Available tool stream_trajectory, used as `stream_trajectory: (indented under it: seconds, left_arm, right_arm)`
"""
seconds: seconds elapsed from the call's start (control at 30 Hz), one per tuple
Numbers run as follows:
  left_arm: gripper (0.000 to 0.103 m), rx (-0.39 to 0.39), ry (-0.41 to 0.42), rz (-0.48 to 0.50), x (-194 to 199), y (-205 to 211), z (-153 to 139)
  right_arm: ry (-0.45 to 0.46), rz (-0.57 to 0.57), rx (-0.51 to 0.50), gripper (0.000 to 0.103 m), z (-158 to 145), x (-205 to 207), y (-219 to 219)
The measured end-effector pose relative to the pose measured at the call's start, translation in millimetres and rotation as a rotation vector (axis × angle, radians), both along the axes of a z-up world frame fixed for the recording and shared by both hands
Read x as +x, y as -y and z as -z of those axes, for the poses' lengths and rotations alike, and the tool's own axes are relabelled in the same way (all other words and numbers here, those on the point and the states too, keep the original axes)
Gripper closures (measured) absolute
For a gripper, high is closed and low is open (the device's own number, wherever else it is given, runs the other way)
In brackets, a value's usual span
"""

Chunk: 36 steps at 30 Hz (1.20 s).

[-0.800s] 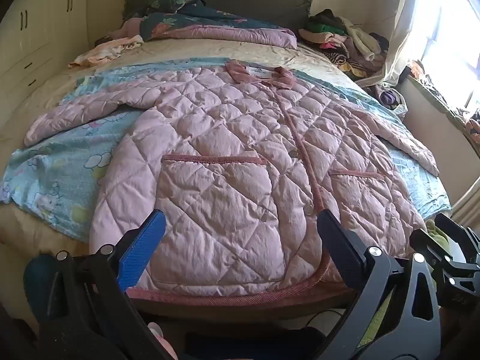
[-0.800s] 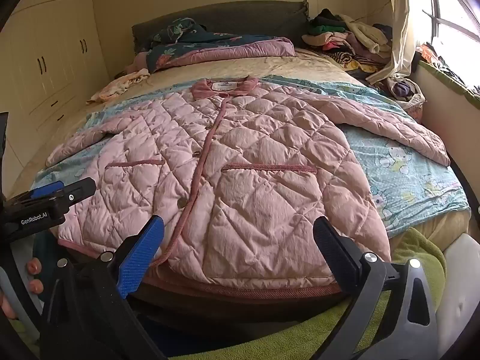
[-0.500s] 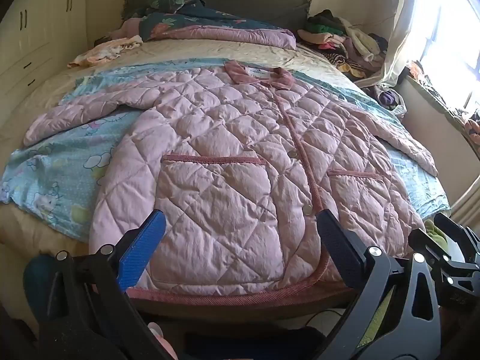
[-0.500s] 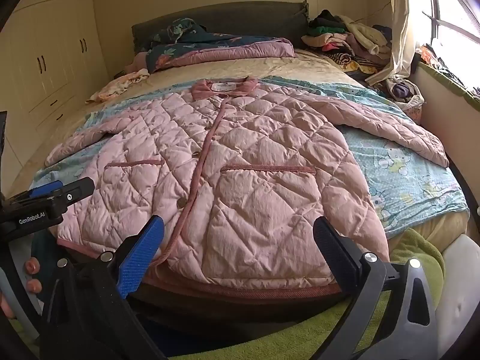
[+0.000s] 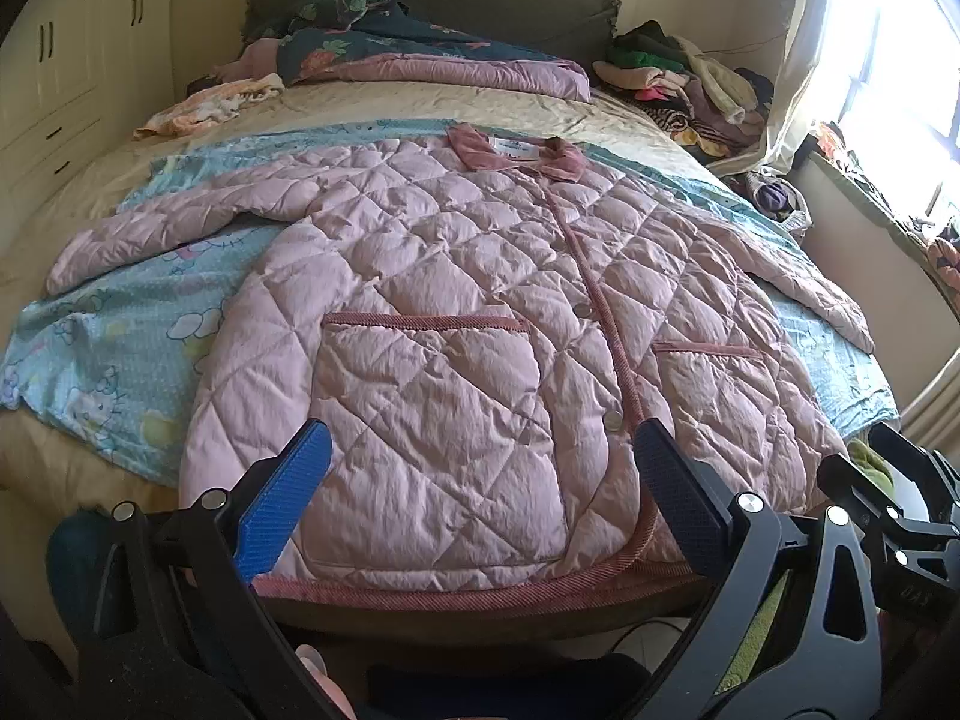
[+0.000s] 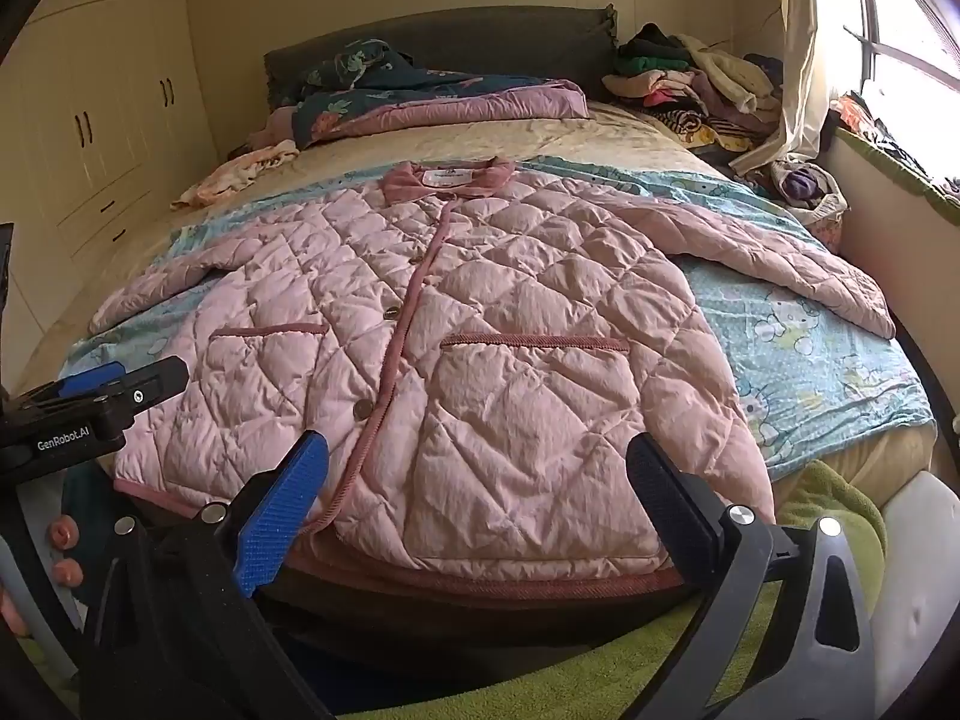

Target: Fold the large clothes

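- Daylight enters from the window (image 5: 882, 48) at two o'clock; it is blown out to white glare in the left wrist view
- The bed (image 6: 630, 138) is evenly, softly lit; dark shadow lies under its near edge at six o'clock
- Fisheye bending curves the edges; black vignette fills the corners; focus is sharp, no motion blur

A light blue cartoon-print sheet (image 5: 138, 330) lies across the bed (image 5: 420, 108), reaching its left and right edges. Against the dark headboard (image 6: 480, 36) sits a bunched dark floral quilt (image 5: 384, 30) with a pink underside. Small pale clothes (image 6: 240, 174) lie near the bed's far left edge. A heap of mixed clothes (image 6: 690, 78) fills the far right corner, beside a cream curtain (image 6: 792, 60). Cream cupboards (image 6: 108, 120) line the left wall.
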<state>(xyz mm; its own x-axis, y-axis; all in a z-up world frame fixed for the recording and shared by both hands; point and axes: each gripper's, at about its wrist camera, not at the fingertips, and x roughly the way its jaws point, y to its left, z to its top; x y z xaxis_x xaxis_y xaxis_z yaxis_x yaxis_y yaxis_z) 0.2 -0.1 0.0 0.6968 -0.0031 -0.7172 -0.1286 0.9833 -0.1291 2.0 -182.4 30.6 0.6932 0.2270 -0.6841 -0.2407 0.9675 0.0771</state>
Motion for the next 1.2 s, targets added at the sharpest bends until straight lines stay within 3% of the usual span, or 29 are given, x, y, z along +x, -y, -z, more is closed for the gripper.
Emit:
stream_trajectory:
  seconds: [1.2]
  left_arm:
    - [0.008, 0.006, 0.006, 0.001, -0.1, 0.8, 0.0]
  right_arm:
    - [0.002, -0.004, -0.007, 0.004, 0.0, -0.9, -3.0]
